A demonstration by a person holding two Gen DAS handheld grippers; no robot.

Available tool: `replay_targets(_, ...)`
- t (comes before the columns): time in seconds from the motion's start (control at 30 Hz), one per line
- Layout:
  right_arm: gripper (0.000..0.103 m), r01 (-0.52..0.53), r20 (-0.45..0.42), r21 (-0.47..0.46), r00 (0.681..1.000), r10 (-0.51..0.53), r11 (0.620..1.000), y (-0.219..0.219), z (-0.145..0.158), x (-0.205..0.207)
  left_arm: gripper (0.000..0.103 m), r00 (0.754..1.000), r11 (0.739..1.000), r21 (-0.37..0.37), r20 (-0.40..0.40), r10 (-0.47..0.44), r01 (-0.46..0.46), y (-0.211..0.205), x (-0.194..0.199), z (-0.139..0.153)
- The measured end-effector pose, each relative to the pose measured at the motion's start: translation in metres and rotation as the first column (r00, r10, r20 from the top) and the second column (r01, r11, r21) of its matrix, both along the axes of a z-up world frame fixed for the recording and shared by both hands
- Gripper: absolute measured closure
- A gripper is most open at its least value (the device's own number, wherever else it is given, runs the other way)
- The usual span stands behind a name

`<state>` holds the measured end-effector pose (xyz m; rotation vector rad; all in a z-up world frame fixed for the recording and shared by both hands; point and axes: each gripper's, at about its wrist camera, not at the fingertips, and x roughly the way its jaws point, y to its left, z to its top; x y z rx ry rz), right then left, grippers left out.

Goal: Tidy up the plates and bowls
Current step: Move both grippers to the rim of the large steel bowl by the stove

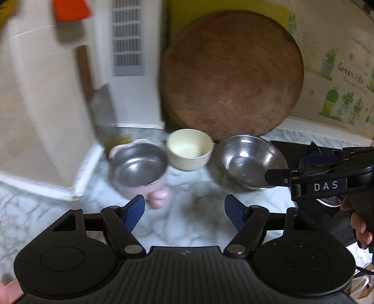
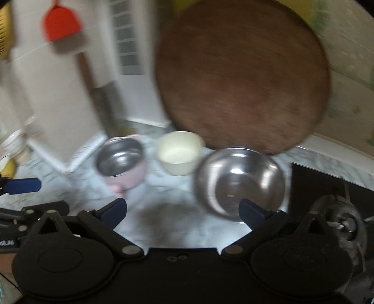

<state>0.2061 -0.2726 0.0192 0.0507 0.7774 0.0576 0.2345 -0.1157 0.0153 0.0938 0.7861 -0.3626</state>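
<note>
Three bowls stand in a row on the marble counter: a pink bowl with a steel lining at left, a cream bowl in the middle, a wide steel bowl at right. My left gripper is open with nothing between its blue pads, short of the pink and cream bowls. My right gripper is open wide and holds nothing; its right finger overlaps the steel bowl's near rim. The right gripper also shows in the left wrist view, beside the steel bowl.
A round wooden board leans on the wall behind the bowls. A cleaver hangs at left, an orange scoop above it. A black stove with a burner lies at right. A hand holds the right tool.
</note>
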Motion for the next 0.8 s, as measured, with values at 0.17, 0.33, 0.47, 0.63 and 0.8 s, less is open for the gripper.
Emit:
replay_targets(0.17,0.000,0.102,-0.024,-0.010,0.995,-0.102,0.995,-0.040,-0.010,0.019,0.028,0.999,1.000,-0.017,-0.053,-0.011,0.010,-0.037,0.040,-0.012)
replay_targets(0.33,0.000,0.162,-0.041,-0.034,0.986,-0.164,0.986,-0.071,-0.021,0.042,0.028,0.995,0.999,-0.017,-0.096,-0.039,0.038,-0.075,0.077,-0.027)
replay_targets(0.47,0.000,0.202,-0.071,-0.017,0.977,-0.203,0.979,-0.097,-0.031,0.064,0.028,0.993,0.999,-0.010,-0.116,-0.037,0.036,-0.101,0.103,-0.042)
replay_targets(0.63,0.002,0.248,-0.117,-0.009,0.962,-0.248,0.969,-0.119,-0.052,0.090,0.028,0.982,0.999,-0.021,-0.184,-0.045,0.042,-0.126,0.131,-0.069)
replay_targets(0.8,0.009,0.270,-0.174,-0.009,0.948,-0.267,0.963,-0.133,-0.077,0.109,0.028,0.968,1.000,-0.016,-0.250,-0.026,0.023,-0.138,0.151,-0.099)
